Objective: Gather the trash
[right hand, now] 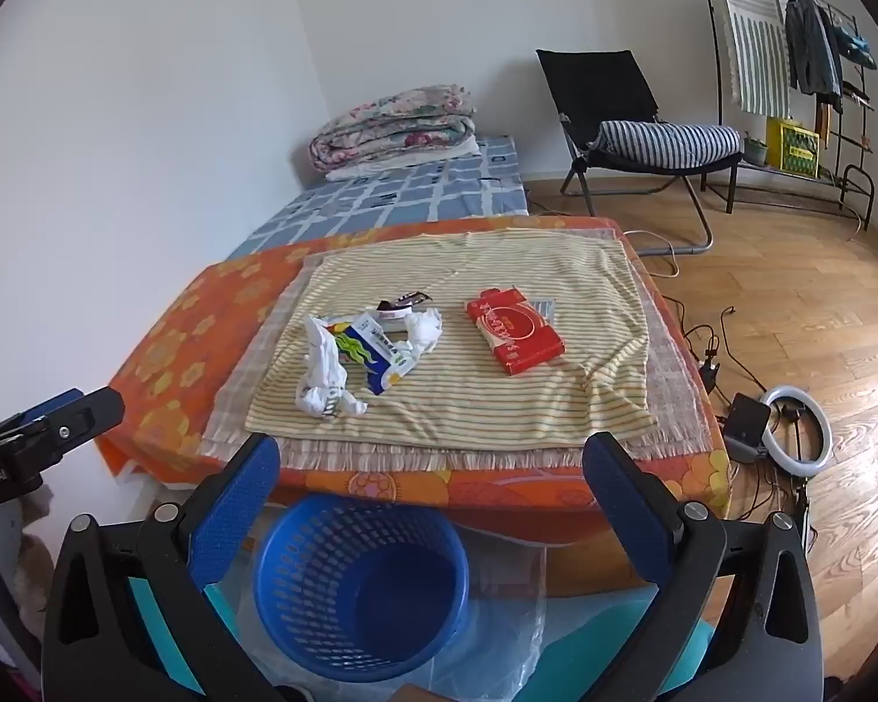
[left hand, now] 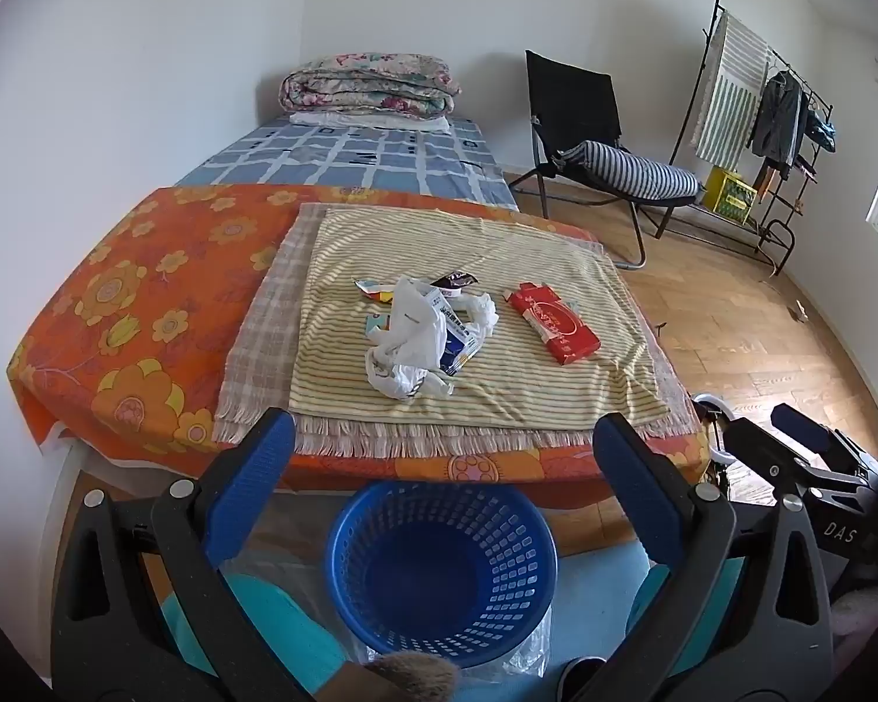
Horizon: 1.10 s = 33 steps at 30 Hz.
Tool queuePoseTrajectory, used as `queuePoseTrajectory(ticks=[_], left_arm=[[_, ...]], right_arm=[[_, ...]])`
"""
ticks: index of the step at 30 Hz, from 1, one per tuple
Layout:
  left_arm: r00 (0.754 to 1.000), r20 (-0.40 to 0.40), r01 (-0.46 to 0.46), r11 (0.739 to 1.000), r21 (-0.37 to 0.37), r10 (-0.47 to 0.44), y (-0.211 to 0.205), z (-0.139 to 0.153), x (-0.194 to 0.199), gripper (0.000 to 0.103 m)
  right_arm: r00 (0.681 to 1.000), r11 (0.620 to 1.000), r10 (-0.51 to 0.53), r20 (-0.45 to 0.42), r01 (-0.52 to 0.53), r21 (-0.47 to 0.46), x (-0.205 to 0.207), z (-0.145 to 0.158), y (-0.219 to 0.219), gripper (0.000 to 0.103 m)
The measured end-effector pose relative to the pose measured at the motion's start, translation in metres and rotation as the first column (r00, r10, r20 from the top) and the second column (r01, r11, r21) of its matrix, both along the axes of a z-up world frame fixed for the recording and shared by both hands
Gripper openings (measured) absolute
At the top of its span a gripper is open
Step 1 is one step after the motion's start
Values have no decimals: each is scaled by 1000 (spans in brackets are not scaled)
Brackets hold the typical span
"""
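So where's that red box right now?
In both wrist views the red box lies flat on the striped yellow cloth on the table, to the right of the heap of white bags and wrappers, with the blue basket on the floor below.

Both grippers hang with jaws spread wide, nothing between them. Straight below, at 6 o'clock, the blue basket (left hand: 442, 570) stands on the floor with its mouth unblocked. Toward 12 o'clock the table edge (left hand: 497, 462) rises in the way, then the striped cloth (left hand: 497, 245) lies flat. The crumpled bag pile (left hand: 415, 339) sits at 12 o'clock and the red box (left hand: 553, 316) at 1 o'clock, apart, with bare cloth between and around them. At 3 o'clock the right gripper (left hand: 790, 456) crowds the left gripper (left hand: 439, 439). Cables and a ring light (right hand: 796, 427) clutter the floor at 3 o'clock.
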<state>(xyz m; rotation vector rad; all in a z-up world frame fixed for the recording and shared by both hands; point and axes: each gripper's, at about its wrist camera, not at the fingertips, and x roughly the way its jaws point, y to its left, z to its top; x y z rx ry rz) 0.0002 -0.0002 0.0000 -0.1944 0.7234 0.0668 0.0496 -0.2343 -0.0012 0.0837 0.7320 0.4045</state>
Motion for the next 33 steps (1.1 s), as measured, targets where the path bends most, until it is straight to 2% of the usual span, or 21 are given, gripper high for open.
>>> queuePoseTrajectory(ticks=[33], left_arm=[[1000,9,0,1000,2,0,0,0,-1,103]], right_arm=[[1000,1000,17,-10,-17,15,1,-3,9,102]])
